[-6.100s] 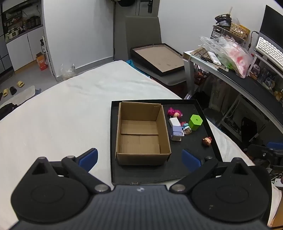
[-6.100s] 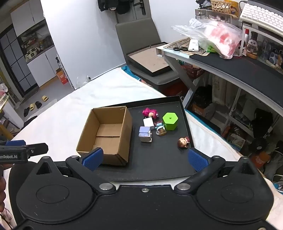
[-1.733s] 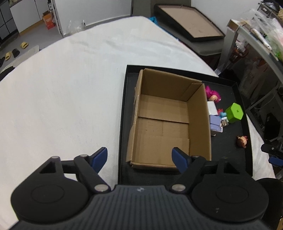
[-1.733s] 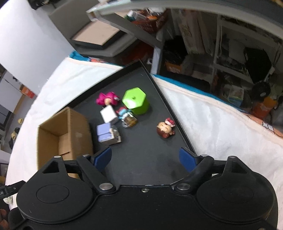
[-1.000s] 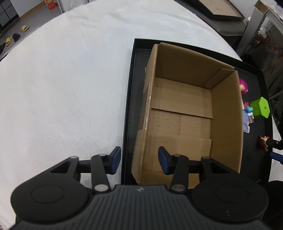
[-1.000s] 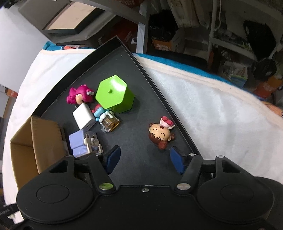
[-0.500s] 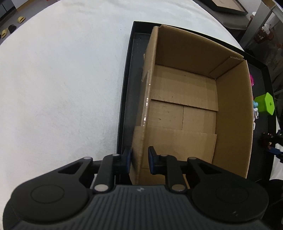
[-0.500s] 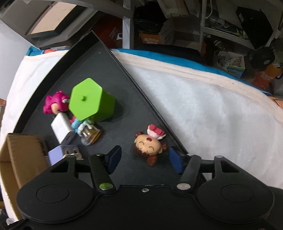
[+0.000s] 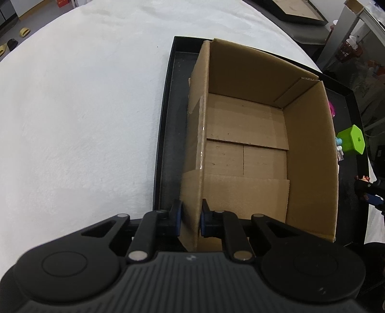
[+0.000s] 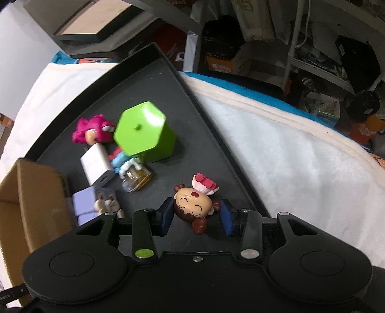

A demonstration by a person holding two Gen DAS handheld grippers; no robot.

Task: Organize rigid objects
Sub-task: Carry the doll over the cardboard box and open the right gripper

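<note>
An open, empty cardboard box [image 9: 245, 144] stands on a black tray [image 9: 166, 134]. My left gripper [image 9: 190, 220] is shut on the box's near left wall. In the right wrist view my right gripper [image 10: 196, 218] is open, its blue pads on either side of a brown-haired doll figure [image 10: 195, 202] lying on the tray [image 10: 149, 69]; the pads stand apart from it. Beyond lie a green hexagonal block [image 10: 144, 131], a pink-haired figure [image 10: 92, 131], a white cube [image 10: 96, 165], a blue-and-clear figure [image 10: 131, 174] and a lilac block with a rabbit [image 10: 95, 201].
The tray lies on a white fleece-covered table [image 9: 79, 103]. The table's right edge [image 10: 276, 106] drops to cluttered shelves and a desk frame. A framed board [image 10: 89, 16] sits on a chair behind. The green block [image 9: 352, 142] shows right of the box.
My left gripper has come down and closed on the box's near left wall. My right gripper has come down closer and narrowed around the doll figure.
</note>
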